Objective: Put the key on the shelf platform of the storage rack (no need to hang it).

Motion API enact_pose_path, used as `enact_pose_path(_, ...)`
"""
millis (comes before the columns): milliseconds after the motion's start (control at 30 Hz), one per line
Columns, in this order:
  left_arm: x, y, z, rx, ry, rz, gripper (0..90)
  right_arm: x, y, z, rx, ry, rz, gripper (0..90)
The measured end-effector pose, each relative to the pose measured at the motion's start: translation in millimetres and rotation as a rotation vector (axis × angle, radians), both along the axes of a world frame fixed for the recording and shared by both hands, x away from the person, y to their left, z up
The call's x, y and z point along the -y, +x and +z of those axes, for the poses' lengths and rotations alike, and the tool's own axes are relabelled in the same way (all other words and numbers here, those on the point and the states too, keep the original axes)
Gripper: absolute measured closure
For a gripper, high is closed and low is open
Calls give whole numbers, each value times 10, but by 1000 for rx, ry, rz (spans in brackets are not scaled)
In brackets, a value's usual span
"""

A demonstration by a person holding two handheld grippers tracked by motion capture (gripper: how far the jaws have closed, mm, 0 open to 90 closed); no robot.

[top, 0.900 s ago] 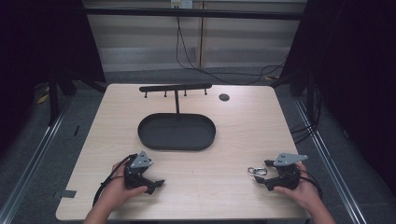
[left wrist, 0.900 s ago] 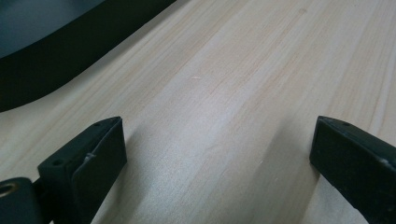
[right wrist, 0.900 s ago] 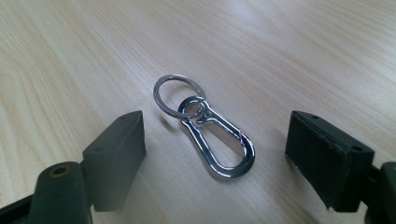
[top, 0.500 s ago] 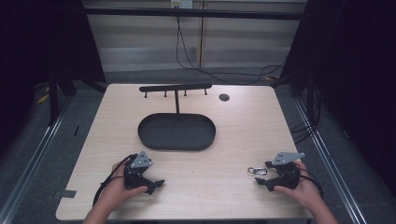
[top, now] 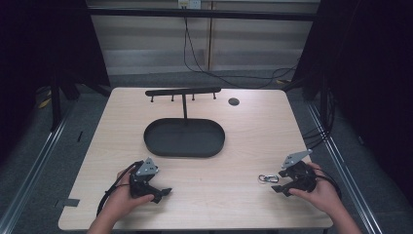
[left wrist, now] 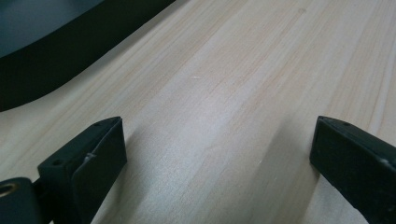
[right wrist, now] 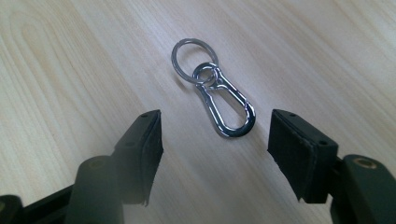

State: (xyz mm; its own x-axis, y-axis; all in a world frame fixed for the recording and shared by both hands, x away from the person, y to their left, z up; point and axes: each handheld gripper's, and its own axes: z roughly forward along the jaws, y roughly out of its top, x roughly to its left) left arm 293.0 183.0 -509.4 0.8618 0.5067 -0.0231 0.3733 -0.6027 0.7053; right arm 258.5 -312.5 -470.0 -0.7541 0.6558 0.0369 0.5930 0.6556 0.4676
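The light, stiff, slippery metal snap hook (right wrist: pixel 227 108) with its ring at 11 o'clock is best pinched across its body by the right gripper (right wrist: pixel 215 140), both grippers' jaws being held apart.

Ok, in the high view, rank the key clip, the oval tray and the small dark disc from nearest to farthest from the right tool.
1. Key clip, on the table just ahead of the right tool.
2. Oval tray, mid-table.
3. Small dark disc, near the far edge.

High view looks forward and down over the table (top: pixel 243 146); both gripper views hover close above its wood.
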Motion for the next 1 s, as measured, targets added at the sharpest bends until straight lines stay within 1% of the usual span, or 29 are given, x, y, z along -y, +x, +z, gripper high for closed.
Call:
enact_pose_path(33,0,0,0,0,0,0,34,0,0,0,0,0,0,369)
enact_pose_path(67,1,-1,0,-2,0,1,35,-32,12,46,-19,-21,-2,390)
enact_pose_path(100,0,0,0,0,0,0,35,-40,29,55,-18,-31,4,390)
enact_pose_path(133,0,0,0,0,0,0,35,-40,29,55,-18,-31,4,390)
enact_pose_path(167,1,-2,0,-2,-1,1,35,-69,54,80,-35,-63,-7,390)
enact_pose_path(233,1,-3,-1,1,-1,0,35,-93,82,95,-44,-72,-1,391)
enact_pose_path(267,0,-4,0,1,0,-2,35,-105,96,98,-41,-82,5,395)
enact_pose_path(300,0,-4,0,1,0,-2,35,-120,103,97,-48,-92,13,406)
enact_pose_path(367,2,-8,-4,0,-6,-4,34,-142,119,93,-67,-129,26,443)
enact_pose_path(400,2,-8,-4,-1,-6,-4,34,-154,122,91,-82,-136,25,456)
enact_pose_path(433,2,-8,-4,-1,-6,-4,34,-154,122,91,-82,-136,25,456)
enact_pose_path(467,3,-8,-4,-1,-7,-4,34,-170,139,79,-90,-158,37,462)
enact_pose_path(500,3,-8,-4,-1,-7,-5,34,-179,149,70,-85,-171,46,463)
enact_pose_path(533,3,-8,-4,-1,-7,-5,34,-179,149,70,-85,-171,46,463)
enact_pose_path(567,3,-8,-4,-1,-7,-4,34,-194,168,53,-80,-186,59,472)
enact_pose_path(600,2,-7,-3,0,-6,-5,34,-202,187,41,-75,-190,74,473)
enact_pose_path(633,2,-7,-3,0,-6,-5,34,-216,188,45,-80,-198,71,479)
enact_pose_path(700,1,-6,-3,0,-2,-8,34,-235,208,42,-72,-204,79,488)
enact_pose_path(800,1,-7,-3,0,-3,-7,34,-251,225,45,-80,-208,78,503)
enact_pose_path(833,1,-7,-3,0,-2,-8,34,-264,250,42,-77,-220,101,508)
enact_pose_path(900,1,-7,-2,0,-3,-8,34,-288,261,57,-80,-226,99,511)
enact_pose_path(933,1,-8,-2,0,-3,-8,34,-291,275,60,-72,-227,115,519)
enact_pose_path(967,0,-7,-2,0,-2,-9,34,-305,277,64,-77,-226,113,522)
enact_pose_path(1000,0,-7,-2,0,-2,-9,34,-315,280,68,-85,-238,115,522)
